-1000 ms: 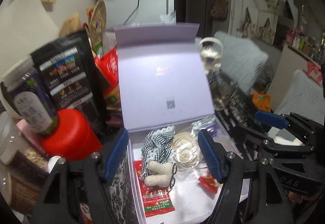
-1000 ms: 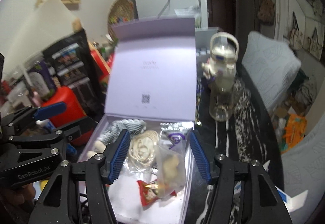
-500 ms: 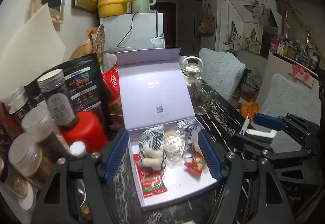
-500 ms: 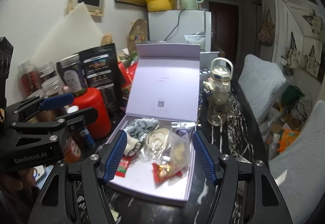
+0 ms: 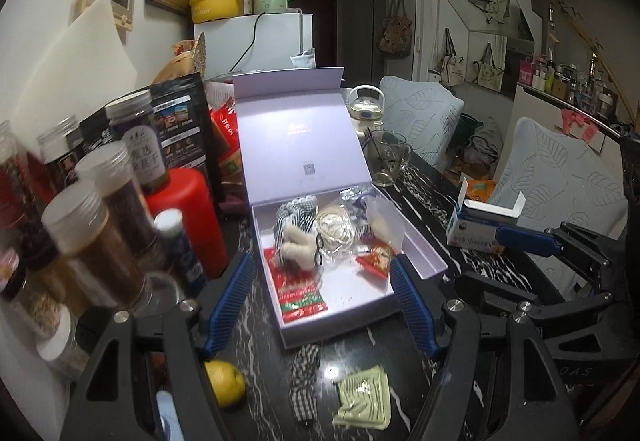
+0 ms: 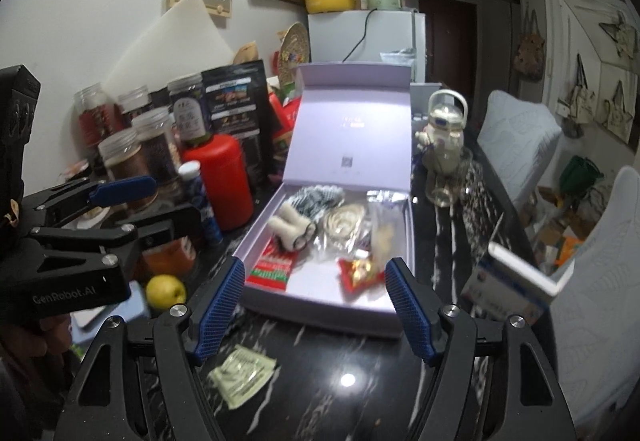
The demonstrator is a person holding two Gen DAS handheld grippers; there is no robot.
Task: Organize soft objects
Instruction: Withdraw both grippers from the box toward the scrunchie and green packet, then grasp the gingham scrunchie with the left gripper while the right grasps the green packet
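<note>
An open lilac box [image 5: 420, 249] [image 6: 320, 305] with its lid upright stands on the black marble table. It holds a checked scrunchie [image 5: 298, 213], a fluffy cream piece [image 5: 298, 247], a bagged coil [image 5: 336, 227], a clear pouch [image 6: 384, 233] and red sachets [image 5: 298, 291]. A checked scrunchie [image 5: 304, 377] and a pale green packet [image 5: 364, 399] [image 6: 242, 373] lie on the table in front of the box. My left gripper [image 5: 322, 305] and right gripper [image 6: 316, 309] are both open and empty, held back from the box's near edge.
Jars [image 5: 92, 237], a red canister [image 5: 186, 217] and dark snack bags [image 6: 236, 101] crowd the left. A lemon [image 5: 226, 381] lies front left. A glass jug [image 5: 386, 161], a teapot [image 6: 442, 137] and a small blue-white box [image 5: 480, 225] stand to the right.
Both grippers have pulled back and up from the box, which now looks smaller. The table in front, with the scrunchie and green packet, has come into view.
</note>
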